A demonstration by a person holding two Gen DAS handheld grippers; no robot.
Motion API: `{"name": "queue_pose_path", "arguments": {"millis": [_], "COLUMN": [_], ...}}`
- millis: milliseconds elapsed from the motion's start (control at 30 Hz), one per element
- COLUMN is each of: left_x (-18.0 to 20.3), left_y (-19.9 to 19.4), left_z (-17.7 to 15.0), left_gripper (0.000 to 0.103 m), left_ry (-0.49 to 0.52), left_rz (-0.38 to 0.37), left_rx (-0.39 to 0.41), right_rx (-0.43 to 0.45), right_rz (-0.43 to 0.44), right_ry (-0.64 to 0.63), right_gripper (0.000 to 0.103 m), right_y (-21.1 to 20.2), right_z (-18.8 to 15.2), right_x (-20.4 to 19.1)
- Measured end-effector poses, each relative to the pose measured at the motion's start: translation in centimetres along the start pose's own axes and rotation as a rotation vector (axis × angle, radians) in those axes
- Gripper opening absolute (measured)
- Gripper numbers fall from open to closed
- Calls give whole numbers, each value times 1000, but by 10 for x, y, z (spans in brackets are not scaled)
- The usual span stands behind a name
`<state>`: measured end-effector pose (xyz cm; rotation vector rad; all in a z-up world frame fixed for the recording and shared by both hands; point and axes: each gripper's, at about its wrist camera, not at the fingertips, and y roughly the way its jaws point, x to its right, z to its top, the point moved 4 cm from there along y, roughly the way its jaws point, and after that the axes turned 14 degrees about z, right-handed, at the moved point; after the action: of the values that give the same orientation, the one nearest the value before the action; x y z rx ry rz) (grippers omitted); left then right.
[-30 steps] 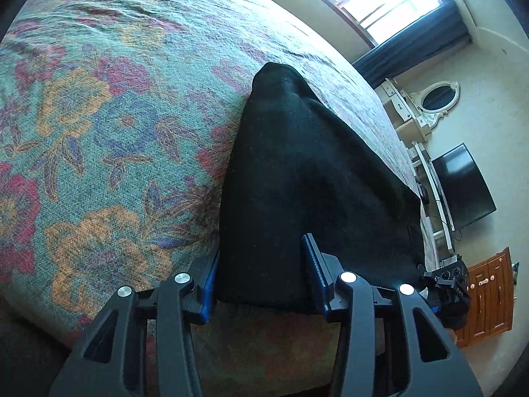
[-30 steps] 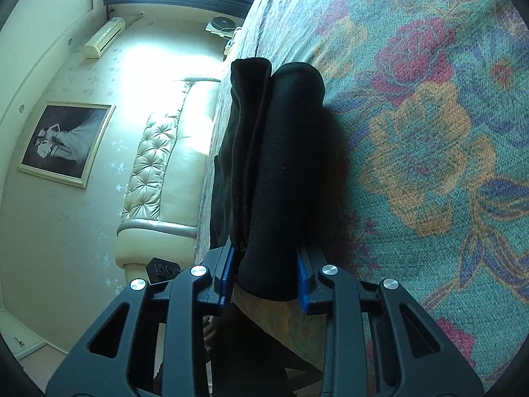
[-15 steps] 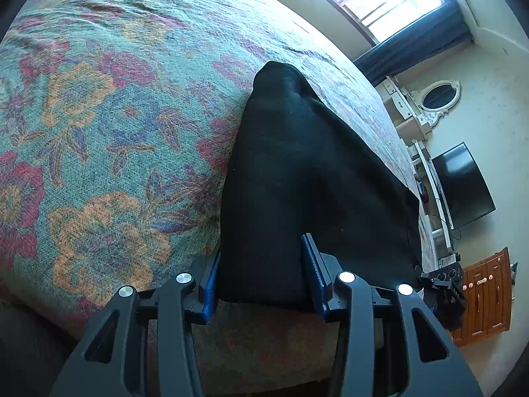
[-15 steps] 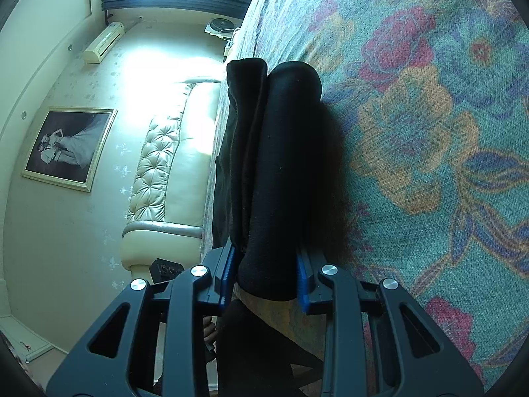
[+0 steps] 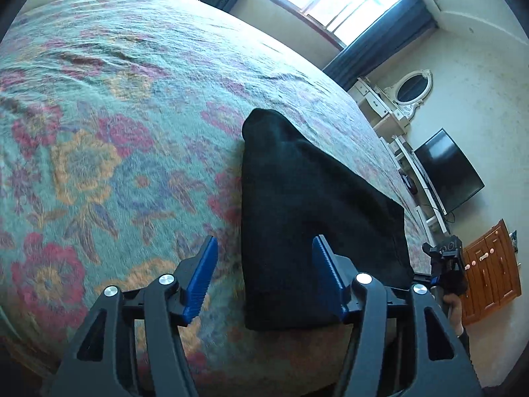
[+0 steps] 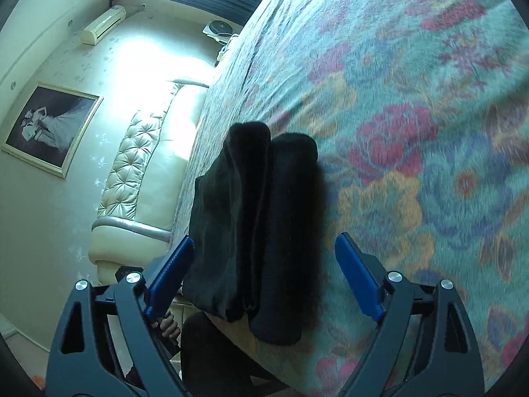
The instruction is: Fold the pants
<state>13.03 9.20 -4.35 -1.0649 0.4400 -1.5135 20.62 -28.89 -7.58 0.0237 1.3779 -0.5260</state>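
The black pants (image 5: pixel 304 211) lie folded in a thick stack at the near edge of the bed's floral cover (image 5: pixel 109 152). My left gripper (image 5: pixel 264 274) is open, its blue pads on either side of the stack's near left corner and apart from the cloth. In the right wrist view the pants (image 6: pixel 261 231) show their layered folded end. My right gripper (image 6: pixel 264 274) is wide open around that end, touching nothing. The right gripper also shows in the left wrist view (image 5: pixel 446 264) past the stack.
The bed cover (image 6: pixel 413 132) spreads wide beyond the pants. A padded headboard (image 6: pixel 132 172) and a framed picture (image 6: pixel 49 129) are on one side. A television (image 5: pixel 449 172), a wooden cabinet (image 5: pixel 489 271) and a window (image 5: pixel 330 3) are on the other.
Both grippers have opened and let go of the pants, which now rest on the bed. Both have drawn back a little from the stack.
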Motion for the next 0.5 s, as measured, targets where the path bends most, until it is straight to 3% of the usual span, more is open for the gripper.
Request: {"name": "queue_pose_path", "arguments": {"millis": [133,267,367,400,433,467,500], "left_x": [-5,3,5,5,4,6,7], "left_y": [42,89,114,120,124,126,126], "left_z": [38,66,79,82,84,85,85], "left_gripper": [60,60,71,71,71,71,67], "left_ry": [-26,18,9,-6,-18,-21,-19], "left_rz": [-31,-50,-77,-100,-110,-110,-106], "left_rx": [-36,-84,-124,-139,-144,-137,-125], "right_rx": [-68,-80,-92,-103,-110,-103,-91], "right_rz": [-20,-31,-21,-33,-47,-38,-20], "right_ry": [-23,-27,-24,-34,-39,-21,-5], "right_gripper": [88,90,88,83,58,44,41], "right_y": [39,63,74,77,80,81,82], "right_z": [28,47,55,57,58,60,62], "right_x": [5,7,8,8,9,13,14]}}
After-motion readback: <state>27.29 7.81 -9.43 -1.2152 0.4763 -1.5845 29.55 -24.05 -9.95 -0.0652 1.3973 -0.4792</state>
